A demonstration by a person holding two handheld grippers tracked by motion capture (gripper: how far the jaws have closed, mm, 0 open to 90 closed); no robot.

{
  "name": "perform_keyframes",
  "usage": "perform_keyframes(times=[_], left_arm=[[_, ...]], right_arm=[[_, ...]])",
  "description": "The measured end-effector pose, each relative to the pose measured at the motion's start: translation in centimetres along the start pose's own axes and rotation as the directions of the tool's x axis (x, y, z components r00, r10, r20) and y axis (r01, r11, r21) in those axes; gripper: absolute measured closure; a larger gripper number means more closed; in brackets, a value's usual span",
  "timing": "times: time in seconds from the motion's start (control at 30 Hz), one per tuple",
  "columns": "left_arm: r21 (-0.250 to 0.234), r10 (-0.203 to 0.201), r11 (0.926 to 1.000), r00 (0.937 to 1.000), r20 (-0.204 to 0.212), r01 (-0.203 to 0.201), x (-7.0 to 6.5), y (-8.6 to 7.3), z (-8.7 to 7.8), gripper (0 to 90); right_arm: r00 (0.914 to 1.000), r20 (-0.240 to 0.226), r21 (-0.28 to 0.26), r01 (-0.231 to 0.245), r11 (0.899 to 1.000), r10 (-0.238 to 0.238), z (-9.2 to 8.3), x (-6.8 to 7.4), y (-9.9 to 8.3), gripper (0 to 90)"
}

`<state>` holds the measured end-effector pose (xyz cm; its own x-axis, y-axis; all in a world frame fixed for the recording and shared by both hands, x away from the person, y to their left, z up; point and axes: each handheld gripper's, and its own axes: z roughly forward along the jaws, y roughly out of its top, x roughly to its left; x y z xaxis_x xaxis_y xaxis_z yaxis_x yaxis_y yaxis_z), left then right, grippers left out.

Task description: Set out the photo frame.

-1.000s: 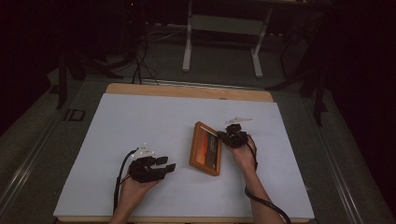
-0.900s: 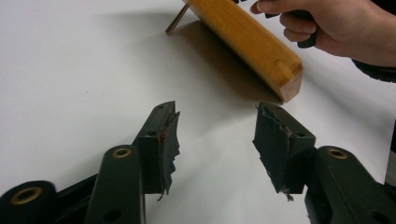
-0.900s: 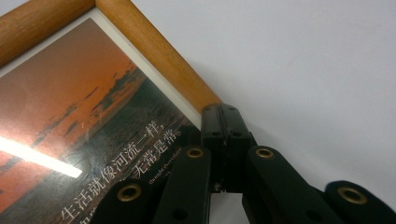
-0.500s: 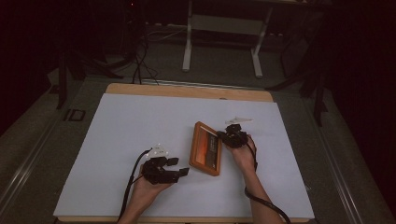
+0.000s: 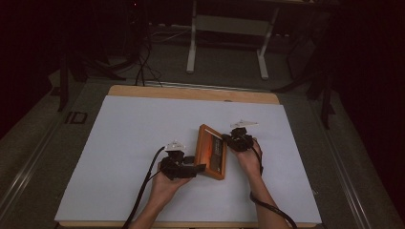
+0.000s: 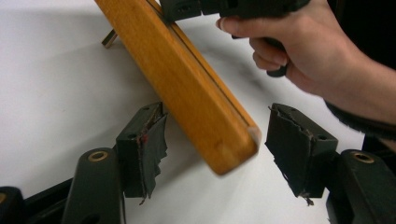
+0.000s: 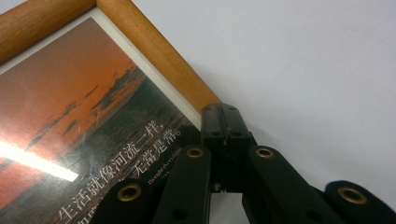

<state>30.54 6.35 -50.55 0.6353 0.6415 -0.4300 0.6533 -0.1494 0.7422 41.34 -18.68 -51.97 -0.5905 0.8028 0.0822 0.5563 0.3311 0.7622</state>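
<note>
My right tongs [image 7: 223, 122] are clamped shut on the right-hand edge of the picture frame [image 5: 211, 151], the jaws pinching the wooden rail where it meets the glass. My left tongs [image 6: 215, 154] stand wide open, one jaw on each side of the frame's near corner, touching nothing yet.

The frame sits near the middle of the white table [image 5: 119, 143], between my two hands. In the left gripper view its near end hangs clear of the surface, with a shadow under it, so I judge that the right tongs have it tilted up off the table. A small metal piece [image 6: 110, 38] pokes out behind the far end; I take it for the stand leg, but it is too small to be sure. The print under the glass is an orange sunset with lines of white lettering.

As I read it, I am partway through taking a two-handed hold: one side is gripped, the other is lined up. The next move calls for easing the left tongs forward a touch so the pads straddle the wooden corner squarely, then closing gently. The rail is smooth and rounded, so a grip too near the tip could slip off, and the right tongs must not twist meanwhile.
</note>
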Motion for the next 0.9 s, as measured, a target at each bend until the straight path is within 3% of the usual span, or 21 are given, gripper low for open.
perform_keyframes(times=[0.4,0.6,0.8,0.9], left_arm=[[0.053,-0.091,0.9945,0.9957,0.017,0.09,0.6,0.9,1.4,49.0],[0.077,-0.141,0.9874,0.9894,0.034,0.138,0.8,1.1,1.4,52.0],[0.083,-0.162,0.9838,0.9862,0.035,0.159,0.8,1.2,1.5,54.1],[0.079,-0.166,0.9835,0.9856,0.033,0.163,0.9,1.3,1.5,55.9]], right_arm=[[1.0,-0.003,0.0,0.006,1.0,-0.006,0.0,0.0,0.0,90.0],[0.9999,-0.003,0.006,0.016,1.0,-0.016,0.0,0.0,0.1,90.0],[0.9992,0.001,0.022,0.039,0.999,-0.039,-0.2,0.0,0.3,89.9],[0.9982,-0.015,0.013,0.058,0.998,-0.058,-1.1,0.2,0.3,87.8]])
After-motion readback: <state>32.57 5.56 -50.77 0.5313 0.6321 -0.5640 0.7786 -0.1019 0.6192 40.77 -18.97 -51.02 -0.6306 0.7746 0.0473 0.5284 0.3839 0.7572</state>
